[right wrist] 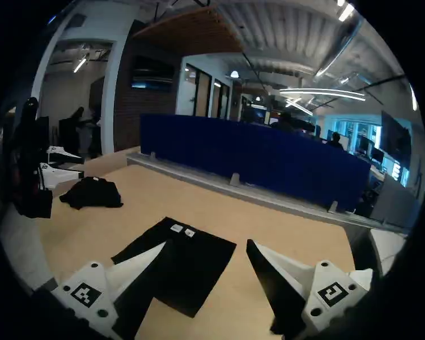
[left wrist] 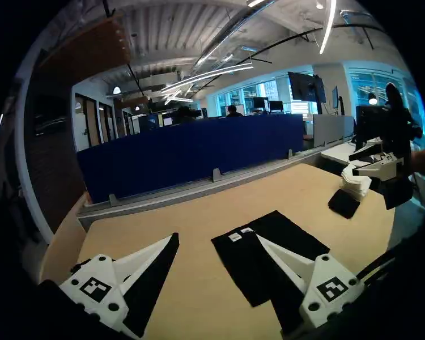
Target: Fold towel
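Observation:
A black towel (left wrist: 252, 258) lies flat on the light wooden table (left wrist: 201, 209), with two small white tags at its far end. In the left gripper view my left gripper (left wrist: 217, 236) is open and holds nothing; its right finger (left wrist: 286, 266) sits over the towel. The right gripper view shows the same towel (right wrist: 192, 263), with my right gripper (right wrist: 207, 243) open and empty and its left finger (right wrist: 130, 269) over the towel's near corner. The right gripper (left wrist: 377, 164) appears far right in the left gripper view, and the left gripper (right wrist: 54, 167) far left in the right gripper view.
A crumpled black cloth (right wrist: 92, 192) lies at the table's left. At the right are a white stack (left wrist: 355, 182) and a small folded black piece (left wrist: 344, 203). A blue partition (left wrist: 190, 150) on a grey rail bounds the table's far edge. Office desks and monitors stand beyond.

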`<state>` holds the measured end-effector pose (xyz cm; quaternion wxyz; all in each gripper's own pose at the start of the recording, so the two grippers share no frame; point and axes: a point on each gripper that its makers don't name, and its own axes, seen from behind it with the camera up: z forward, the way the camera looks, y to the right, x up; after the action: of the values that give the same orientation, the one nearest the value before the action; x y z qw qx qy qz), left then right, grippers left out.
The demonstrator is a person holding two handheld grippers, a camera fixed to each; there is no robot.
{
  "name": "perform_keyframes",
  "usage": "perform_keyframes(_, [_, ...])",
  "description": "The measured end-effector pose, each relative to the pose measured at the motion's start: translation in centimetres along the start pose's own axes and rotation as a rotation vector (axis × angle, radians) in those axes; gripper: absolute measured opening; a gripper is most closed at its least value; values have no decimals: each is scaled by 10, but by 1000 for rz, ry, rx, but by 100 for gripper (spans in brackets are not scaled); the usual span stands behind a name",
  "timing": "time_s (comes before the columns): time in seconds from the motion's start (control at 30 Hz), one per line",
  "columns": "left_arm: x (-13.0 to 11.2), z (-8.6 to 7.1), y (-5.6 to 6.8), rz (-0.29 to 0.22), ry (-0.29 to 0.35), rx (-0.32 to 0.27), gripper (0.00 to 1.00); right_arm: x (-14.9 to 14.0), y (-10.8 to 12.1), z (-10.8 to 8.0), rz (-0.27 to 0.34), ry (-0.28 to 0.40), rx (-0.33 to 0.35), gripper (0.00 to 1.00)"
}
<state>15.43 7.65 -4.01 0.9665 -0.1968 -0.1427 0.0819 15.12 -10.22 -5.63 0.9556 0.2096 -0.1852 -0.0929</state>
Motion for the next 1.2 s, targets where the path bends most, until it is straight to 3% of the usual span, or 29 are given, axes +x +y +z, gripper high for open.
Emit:
perform_keyframes(0.2, [-19,9,2,-2,-41,-15,91,-19,-8,7,-4,-40,22,100])
perform_keyframes(0.5, [-54,22,4,-7,-83,7,91,-56,-16,19,29,-84,30,100])
perform_keyframes(0.8, [-97,34,18,-81,-164,-32,91,-89,-21,28,52,-126,31,100])
perform_keyframes(1.2, [-144,49,37,-60,-268,-77,91,-138,-31,44,63,-200,51,100])
